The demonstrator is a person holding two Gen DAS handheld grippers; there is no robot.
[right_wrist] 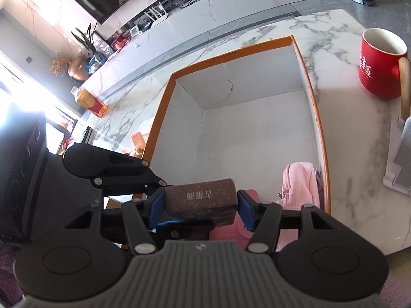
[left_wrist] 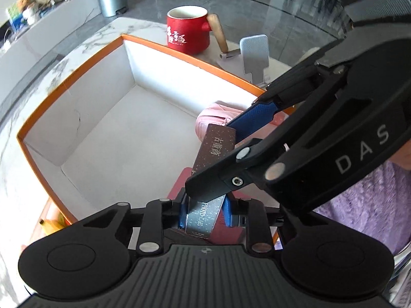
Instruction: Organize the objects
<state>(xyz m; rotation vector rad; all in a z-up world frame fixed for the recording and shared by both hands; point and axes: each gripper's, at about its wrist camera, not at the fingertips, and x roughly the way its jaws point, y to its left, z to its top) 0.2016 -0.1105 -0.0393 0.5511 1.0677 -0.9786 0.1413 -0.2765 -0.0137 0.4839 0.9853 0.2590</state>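
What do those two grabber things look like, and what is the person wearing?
Both grabbers are black, with round disc-shaped joints, silver rivets and a ribbed grey body. The left gripper has blue textured fingers. The right gripper has matching blue pads, and its side shows white letters "DAS". The person wears a fuzzy purple sleeve.

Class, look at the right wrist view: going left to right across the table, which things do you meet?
Orange drink carton → orange-rimmed box → brown card box → pink pouch → red mug → phone stand.
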